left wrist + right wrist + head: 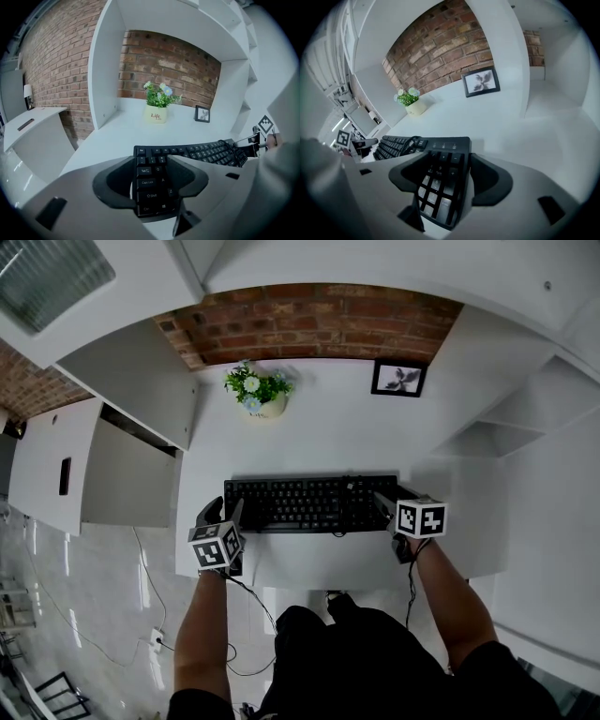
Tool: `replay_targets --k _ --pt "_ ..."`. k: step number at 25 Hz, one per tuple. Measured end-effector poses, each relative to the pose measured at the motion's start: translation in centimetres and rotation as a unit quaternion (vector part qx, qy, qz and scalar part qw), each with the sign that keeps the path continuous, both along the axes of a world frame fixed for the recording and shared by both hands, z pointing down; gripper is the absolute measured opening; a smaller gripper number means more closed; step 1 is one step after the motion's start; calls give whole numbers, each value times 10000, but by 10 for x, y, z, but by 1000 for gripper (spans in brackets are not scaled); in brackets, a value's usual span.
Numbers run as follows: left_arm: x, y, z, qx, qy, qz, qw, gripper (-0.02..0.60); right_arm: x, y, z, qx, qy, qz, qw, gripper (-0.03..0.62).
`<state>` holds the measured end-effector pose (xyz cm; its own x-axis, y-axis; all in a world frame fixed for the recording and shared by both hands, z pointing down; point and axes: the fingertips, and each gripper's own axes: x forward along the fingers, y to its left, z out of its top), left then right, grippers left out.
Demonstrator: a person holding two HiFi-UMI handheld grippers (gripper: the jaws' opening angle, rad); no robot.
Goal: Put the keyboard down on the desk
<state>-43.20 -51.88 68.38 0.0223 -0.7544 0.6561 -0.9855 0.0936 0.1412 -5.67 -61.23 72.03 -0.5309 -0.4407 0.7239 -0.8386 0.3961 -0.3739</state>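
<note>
Release step: black plastic keyboard lying flat on white worktop.
Left hand-held gripper and right hand-held gripper spread astride its ends, pinching nothing; next, backing off without nudging.

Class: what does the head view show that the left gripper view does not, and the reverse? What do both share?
Only the head view: the person's left forearm and lap. Only the left gripper view: the word Life on the flowerpot. Both: the black keyboard, the flowerpot, the framed picture and the brick wall.
</note>
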Motion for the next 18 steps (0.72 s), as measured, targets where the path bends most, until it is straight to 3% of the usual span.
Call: replay_targets --k 4,7,9,12,18 --pt "4 3 -23 256 -121 80 9996 227 2 1 -9 615 693 -193 9955 273" --pt "15 8 -37 435 -73 195 9988 215 6 -1 -23 1337 1360 -399 9808 262" --pt "23 14 -50 582 -19 258 9980 195 7 0 -35 1689 1548 -396 9726 181" --pt "34 23 -70 834 44 280 9961 135 4 3 -55 2002 1431 -315 9687 46" --pt "52 42 -110 1255 122 501 9908 35 -22 27 -97 2129 538 -324 9751 20"
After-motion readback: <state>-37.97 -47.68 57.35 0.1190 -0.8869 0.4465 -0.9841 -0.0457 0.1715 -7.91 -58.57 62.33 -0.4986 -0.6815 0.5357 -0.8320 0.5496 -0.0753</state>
